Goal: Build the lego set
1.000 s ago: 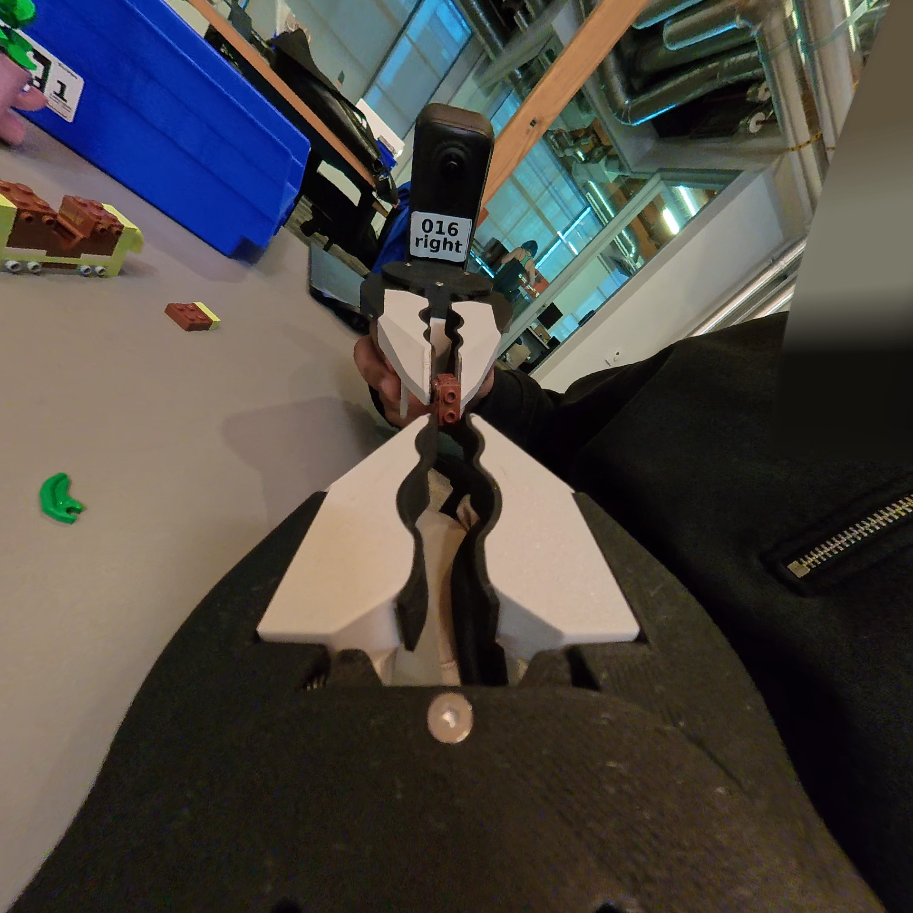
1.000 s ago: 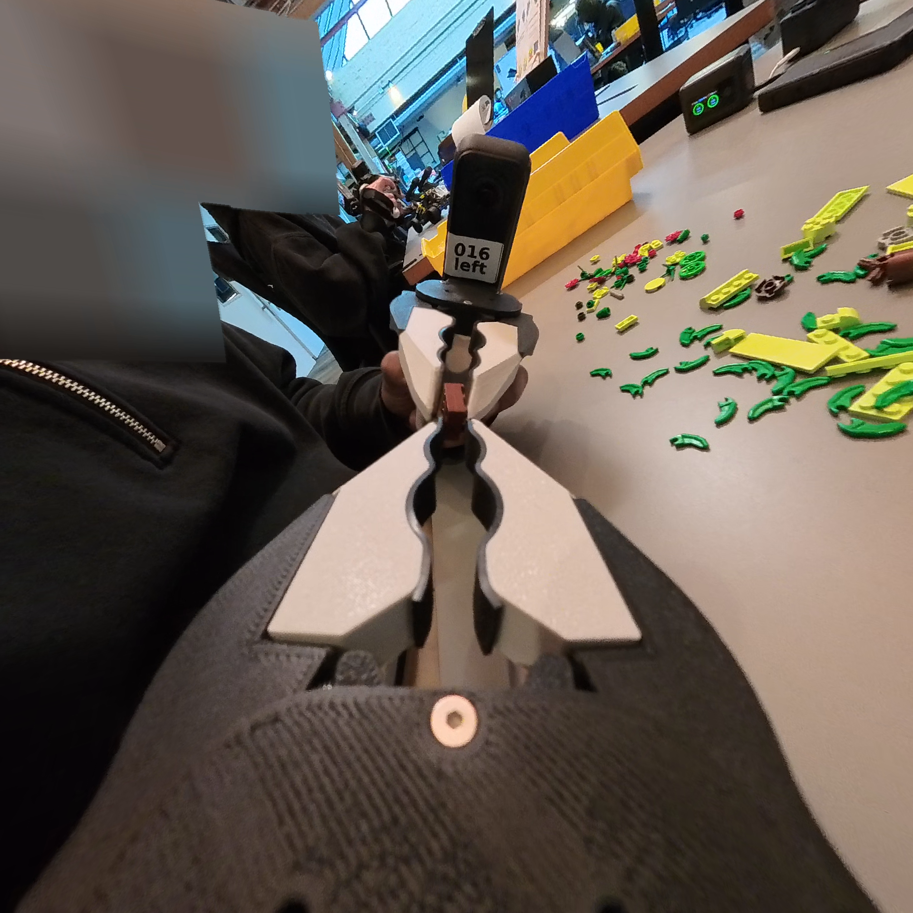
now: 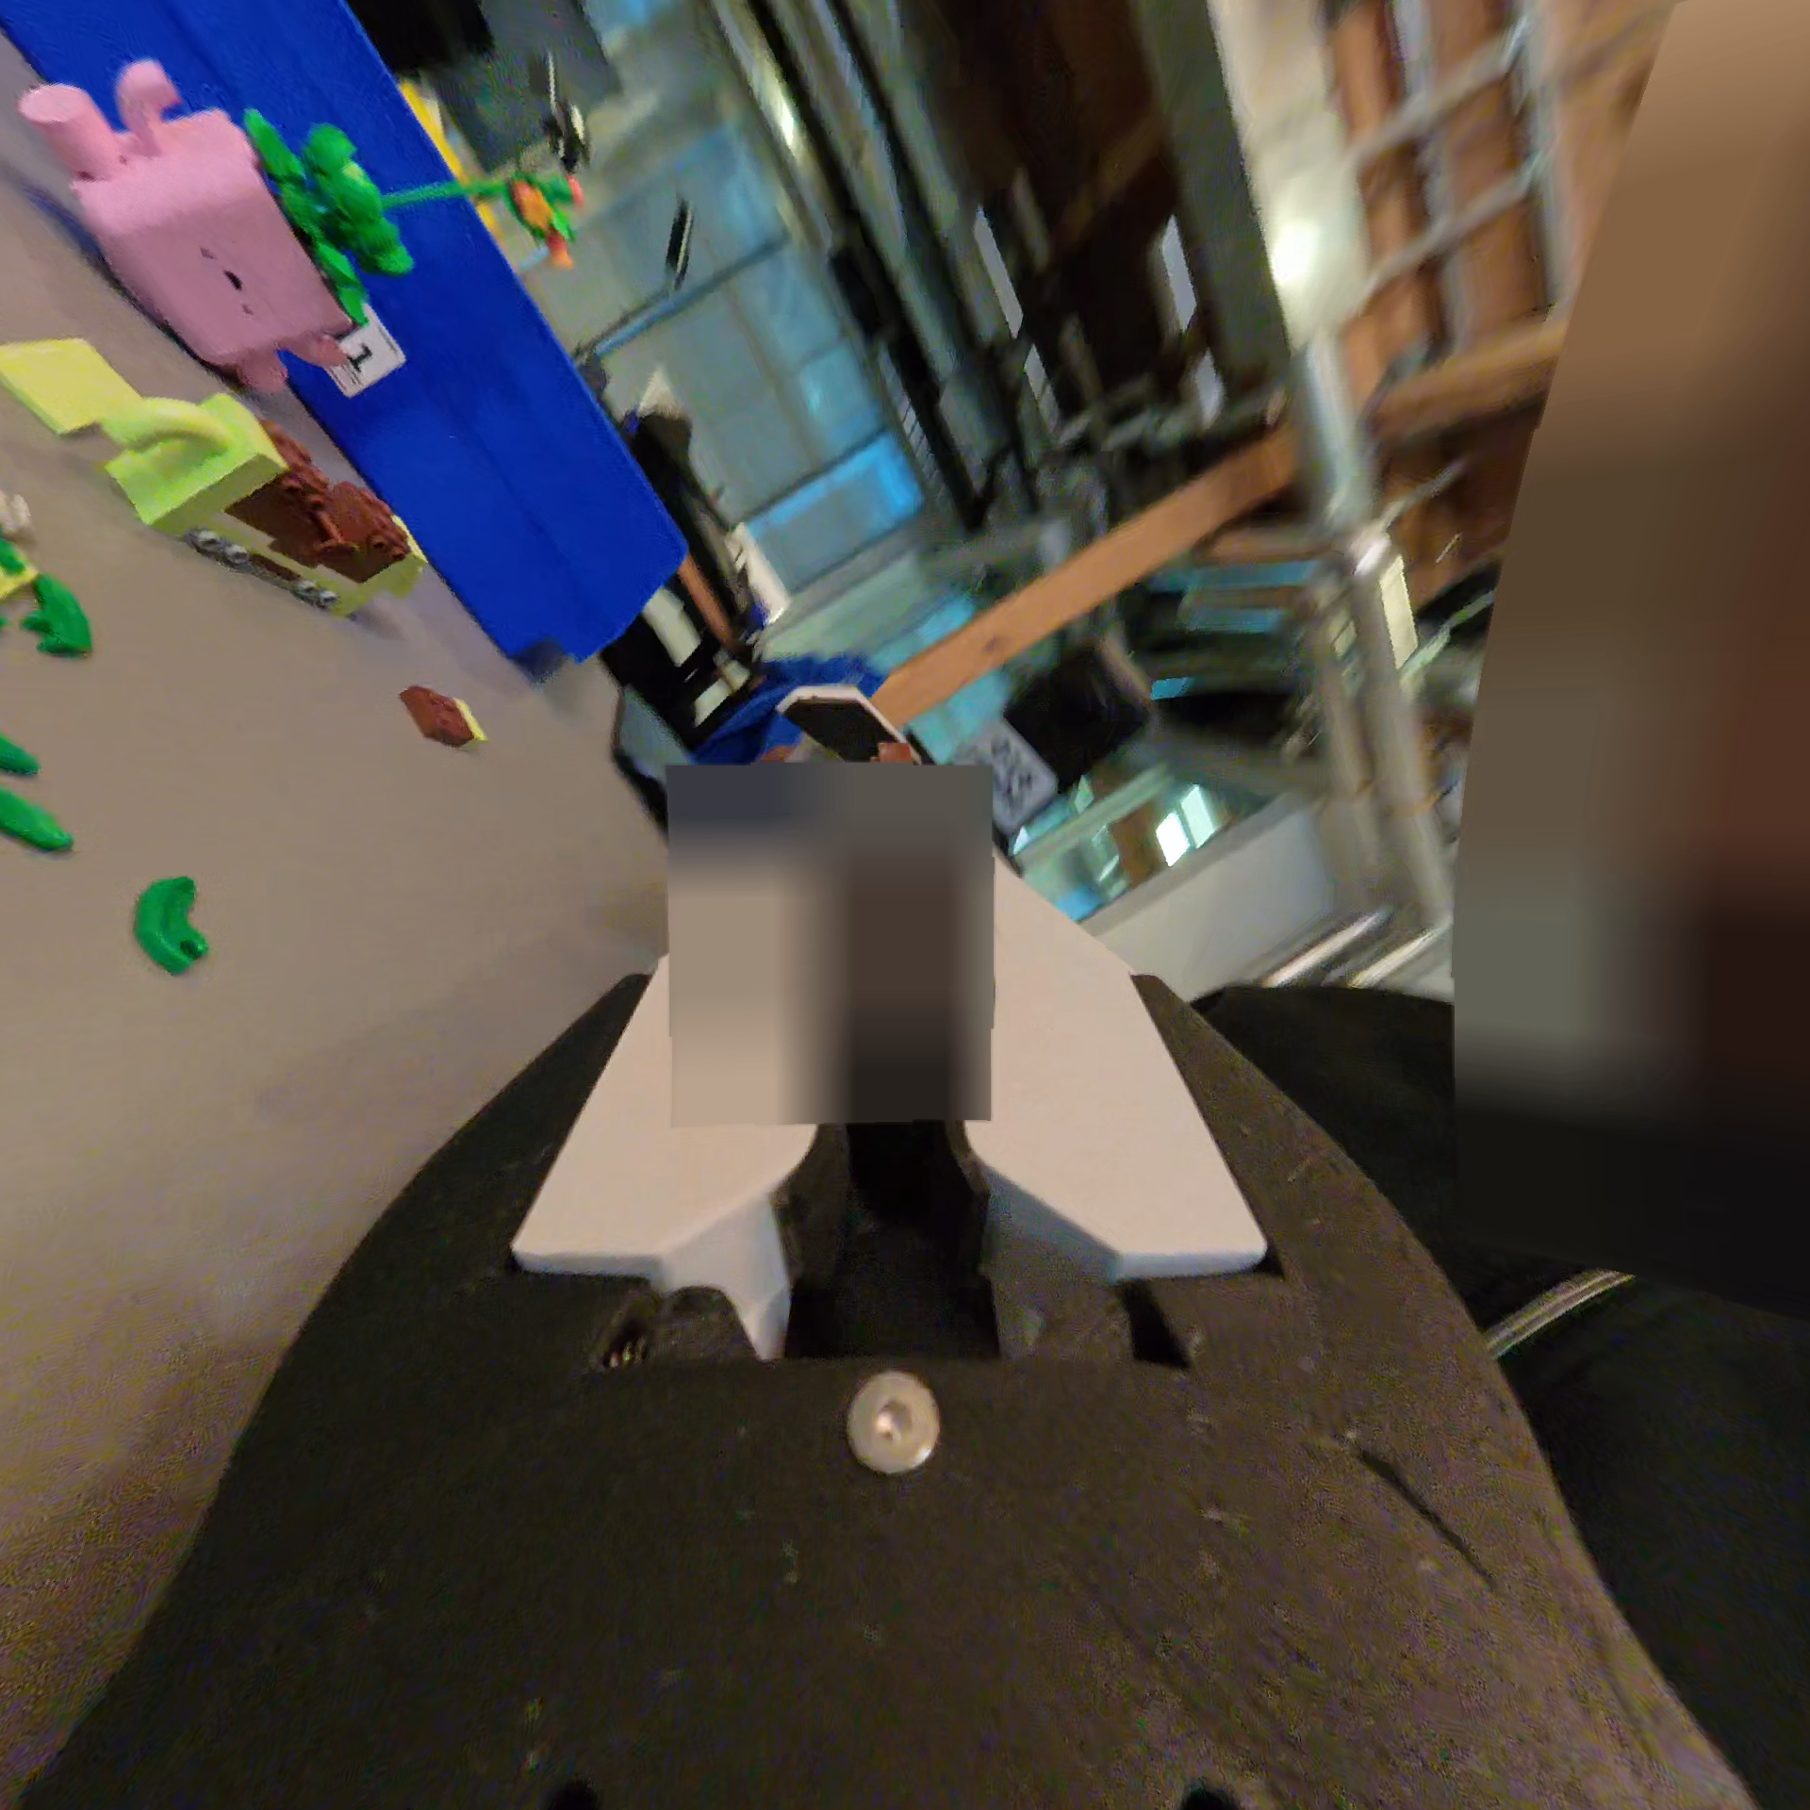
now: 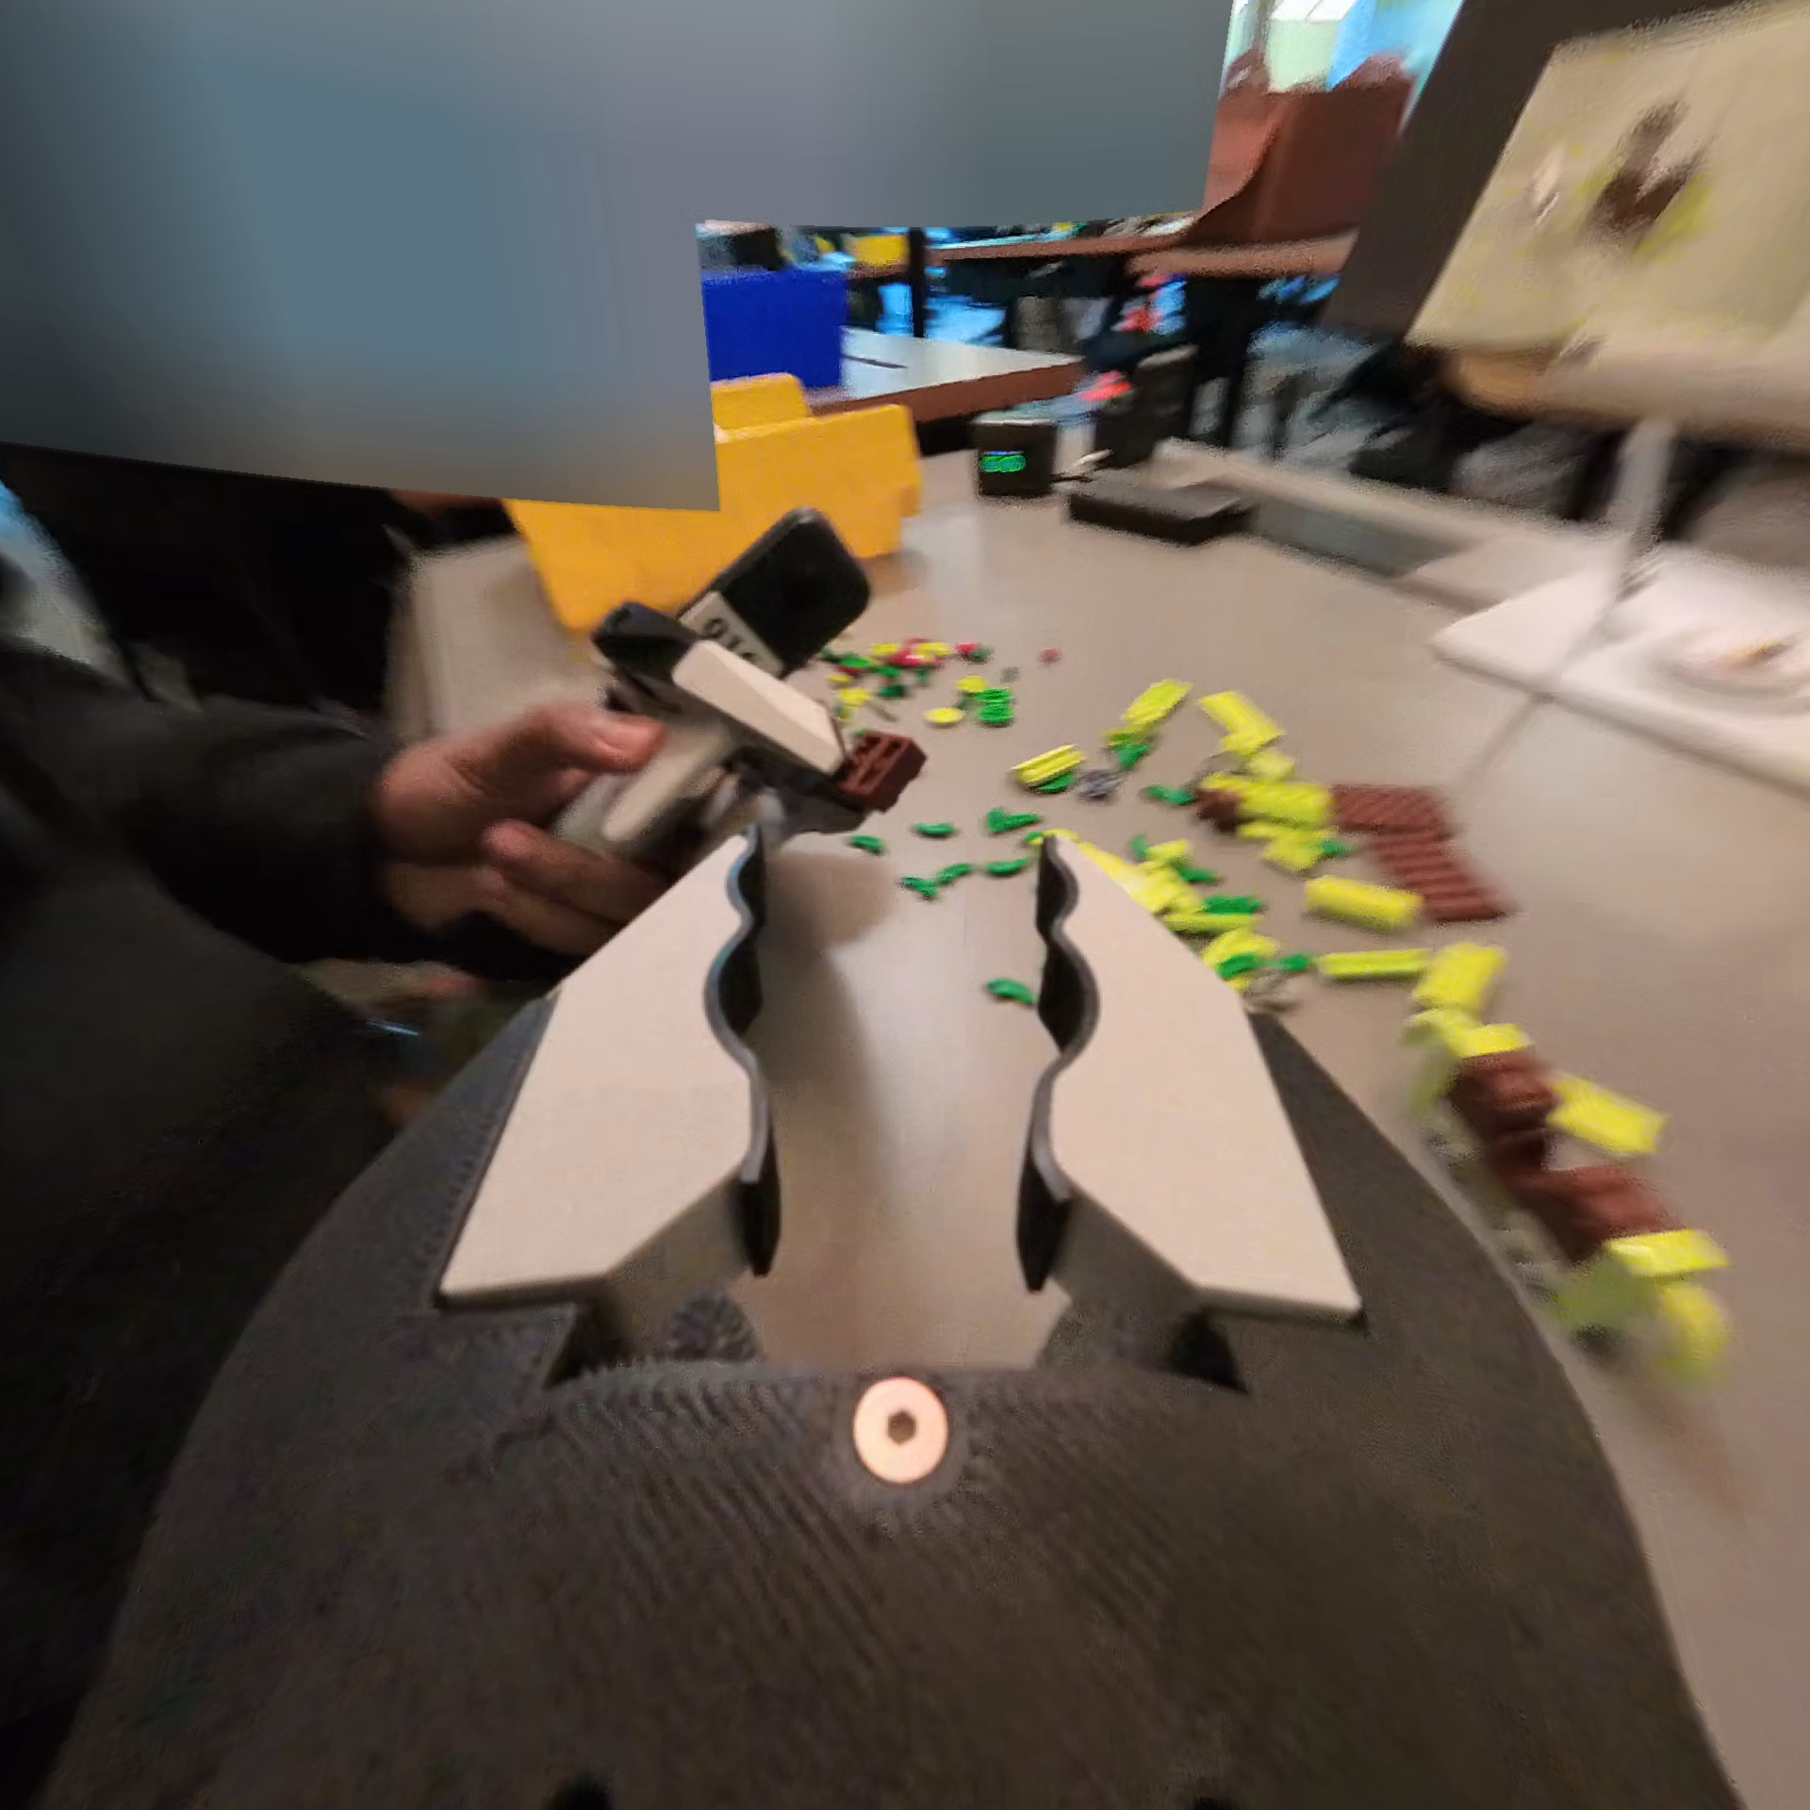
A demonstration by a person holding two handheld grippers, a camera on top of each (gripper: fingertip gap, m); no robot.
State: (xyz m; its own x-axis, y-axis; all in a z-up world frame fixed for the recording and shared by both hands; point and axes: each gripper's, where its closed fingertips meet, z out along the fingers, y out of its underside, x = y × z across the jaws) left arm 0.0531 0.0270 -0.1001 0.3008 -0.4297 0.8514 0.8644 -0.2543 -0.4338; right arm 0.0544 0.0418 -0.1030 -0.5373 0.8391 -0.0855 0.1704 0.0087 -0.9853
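- left claw (image 4: 842,774) clamped on brown brick (image 4: 884,771), held above the table (image 4: 1616,940), up-left of right claw
- right claw (image 4: 901,862) wide apart, empty
- loose lime and green pieces (image 4: 1224,881) on the table, ahead-right of right claw, so it's nearer

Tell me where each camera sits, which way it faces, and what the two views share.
Left wrist view: on the left gripper, tilted along the grey table to a blue bin; fingertips masked, dark sleeve at right.
Right wrist view: on the open right gripper, facing loose green and yellow pieces; a hand shows.
Shared: the table; the brown brick in the left gripper.
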